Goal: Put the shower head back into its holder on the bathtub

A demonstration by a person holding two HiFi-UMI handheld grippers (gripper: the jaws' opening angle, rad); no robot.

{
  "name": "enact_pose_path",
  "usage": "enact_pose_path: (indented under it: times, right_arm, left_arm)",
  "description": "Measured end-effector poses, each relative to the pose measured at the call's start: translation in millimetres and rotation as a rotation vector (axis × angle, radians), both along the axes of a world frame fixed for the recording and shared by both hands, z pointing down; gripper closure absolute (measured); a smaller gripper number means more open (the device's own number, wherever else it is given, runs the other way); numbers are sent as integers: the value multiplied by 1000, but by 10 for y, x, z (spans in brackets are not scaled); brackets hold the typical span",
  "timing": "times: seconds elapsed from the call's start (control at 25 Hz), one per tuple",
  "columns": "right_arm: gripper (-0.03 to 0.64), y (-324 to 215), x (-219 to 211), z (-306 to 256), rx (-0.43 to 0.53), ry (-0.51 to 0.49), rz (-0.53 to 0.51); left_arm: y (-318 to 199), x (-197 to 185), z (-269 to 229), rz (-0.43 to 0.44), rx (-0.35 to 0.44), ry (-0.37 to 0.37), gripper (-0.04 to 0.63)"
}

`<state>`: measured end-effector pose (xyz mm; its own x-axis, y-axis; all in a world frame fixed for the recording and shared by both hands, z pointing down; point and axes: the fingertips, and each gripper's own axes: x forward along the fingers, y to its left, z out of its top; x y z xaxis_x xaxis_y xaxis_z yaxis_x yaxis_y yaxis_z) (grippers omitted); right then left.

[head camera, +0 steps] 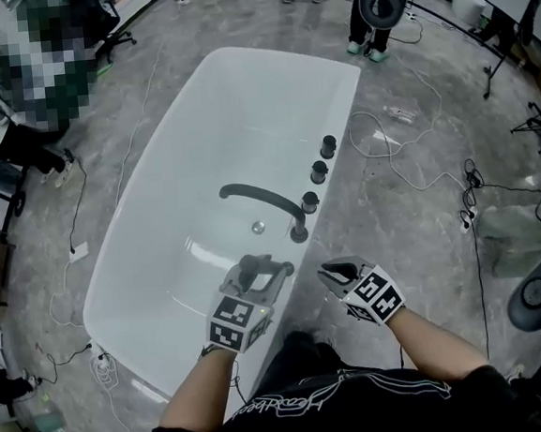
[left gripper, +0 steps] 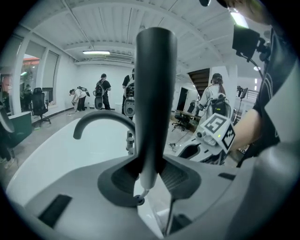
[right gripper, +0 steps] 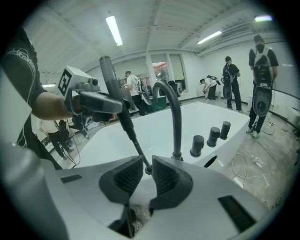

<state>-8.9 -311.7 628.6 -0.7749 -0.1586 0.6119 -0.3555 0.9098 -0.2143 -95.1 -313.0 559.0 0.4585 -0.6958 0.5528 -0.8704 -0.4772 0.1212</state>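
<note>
Two grippers hover over the near end of the white bathtub (head camera: 150,240). My left gripper (head camera: 257,272) has its jaws clamped on the dark shower head (left gripper: 154,93), held above the rim near the curved spout (head camera: 261,198). The thin hose (right gripper: 132,138) runs from it down to the rim. My right gripper (head camera: 330,273) sits just beside, jaws slightly apart and empty.

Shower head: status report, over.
Left tool shut on shower head. Right tool open, empty. Head above holder, not yet seated. Faucet spout alongside, nothing blocking.
</note>
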Motion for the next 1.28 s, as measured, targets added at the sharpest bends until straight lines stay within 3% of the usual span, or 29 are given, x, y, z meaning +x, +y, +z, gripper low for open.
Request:
enact_pose_path:
  times: [0.32, 0.8, 1.28]
  right_arm:
    - [557, 62, 83, 83, -12, 4, 15]
    - [560, 151, 72, 318, -56, 3, 29]
    - [561, 318, 102, 477, -67, 50, 34]
  left_arm:
    - [-93, -23, 667, -36, -27, -30, 463]
    - [-41, 175, 1546, -1, -54, -169, 463]
    - [8, 53, 1938, -7, -62, -208, 463]
